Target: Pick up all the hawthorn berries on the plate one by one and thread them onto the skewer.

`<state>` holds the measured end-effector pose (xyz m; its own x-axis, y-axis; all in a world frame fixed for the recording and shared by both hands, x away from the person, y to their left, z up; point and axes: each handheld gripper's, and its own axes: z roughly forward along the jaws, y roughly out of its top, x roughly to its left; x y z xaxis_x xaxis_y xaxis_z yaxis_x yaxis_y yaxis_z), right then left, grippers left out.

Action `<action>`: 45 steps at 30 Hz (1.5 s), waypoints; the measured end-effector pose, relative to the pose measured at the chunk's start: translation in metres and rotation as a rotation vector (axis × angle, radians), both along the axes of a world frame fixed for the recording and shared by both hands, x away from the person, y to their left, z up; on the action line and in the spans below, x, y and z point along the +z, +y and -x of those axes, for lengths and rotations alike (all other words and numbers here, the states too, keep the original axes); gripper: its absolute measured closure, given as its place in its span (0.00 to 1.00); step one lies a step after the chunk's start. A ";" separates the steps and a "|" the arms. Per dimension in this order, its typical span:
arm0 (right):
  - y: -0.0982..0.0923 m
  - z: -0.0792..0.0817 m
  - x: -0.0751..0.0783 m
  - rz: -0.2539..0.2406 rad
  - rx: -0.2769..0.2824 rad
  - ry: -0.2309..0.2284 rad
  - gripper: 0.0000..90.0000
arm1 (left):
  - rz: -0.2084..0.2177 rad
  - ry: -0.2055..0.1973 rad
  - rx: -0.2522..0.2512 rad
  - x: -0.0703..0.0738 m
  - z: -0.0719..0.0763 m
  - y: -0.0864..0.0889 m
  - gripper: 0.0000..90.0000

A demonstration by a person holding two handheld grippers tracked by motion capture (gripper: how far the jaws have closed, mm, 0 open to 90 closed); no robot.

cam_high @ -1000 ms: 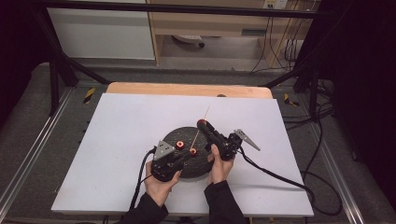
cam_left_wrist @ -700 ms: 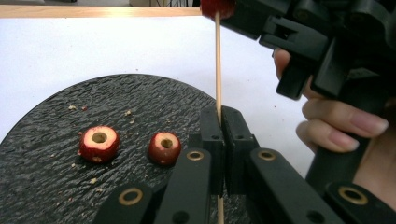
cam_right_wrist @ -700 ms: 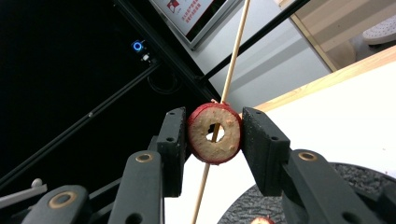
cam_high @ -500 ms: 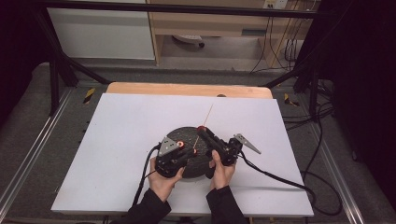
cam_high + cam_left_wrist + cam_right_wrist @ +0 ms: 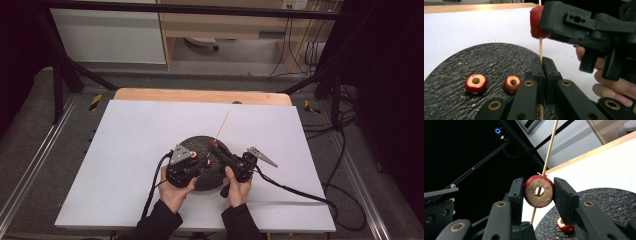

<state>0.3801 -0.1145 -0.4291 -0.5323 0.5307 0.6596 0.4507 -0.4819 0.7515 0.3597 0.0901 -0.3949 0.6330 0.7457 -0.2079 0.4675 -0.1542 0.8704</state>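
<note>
Skewer: thin pale wooden stick [image 5: 540, 50], pinched low down in the clenched left claw [image 5: 542, 72]; its top runs out of frame in the left gripper view.
Fruit ring: red-skinned cored slice [image 5: 538, 191], tan grainy flesh, ragged hole, threaded on the stick and squeezed between the right claw [image 5: 537, 192] pads.
Plate: round, dark, slate-like rough surface [image 5: 499, 57] on the white counter [image 5: 130, 130], crumbs scattered.
Spare pieces: two cored red chunks [image 5: 475, 83] [image 5: 512, 84] lying flat.
Hard to see: from the high view, hands cover most of the plate.

Thin wooden skewer [image 5: 540, 48], rough matt black slate plate [image 5: 499, 57], glossy red-skinned fruit ring [image 5: 538, 191].
</note>
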 end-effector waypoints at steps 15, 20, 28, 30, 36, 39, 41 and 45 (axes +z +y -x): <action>-0.006 -0.002 0.004 0.105 0.048 0.008 0.40 | -0.053 -0.023 -0.030 -0.002 0.003 0.021 0.98; -0.016 -0.005 0.011 0.209 0.050 0.001 0.26 | -0.077 -0.017 -0.036 -0.006 0.005 0.041 0.98; -0.027 -0.013 0.014 0.370 0.130 0.051 0.10 | -0.105 -0.019 -0.052 -0.009 0.016 0.071 0.98; -0.028 -0.015 0.014 0.413 0.149 0.063 0.08 | -0.114 -0.016 -0.052 -0.011 0.018 0.078 0.98; -0.033 -0.019 0.013 0.550 0.205 0.101 0.05 | -0.131 -0.006 -0.062 -0.016 0.023 0.096 0.98; -0.033 -0.022 0.013 0.640 0.237 0.124 0.05 | -0.132 0.000 -0.065 -0.022 0.025 0.103 0.98; -0.033 -0.024 0.014 0.683 0.258 0.124 0.06 | -0.134 0.008 -0.069 -0.025 0.026 0.108 0.98; -0.029 -0.027 0.018 0.752 0.290 0.141 0.06 | -0.140 0.017 -0.068 -0.028 0.028 0.117 0.98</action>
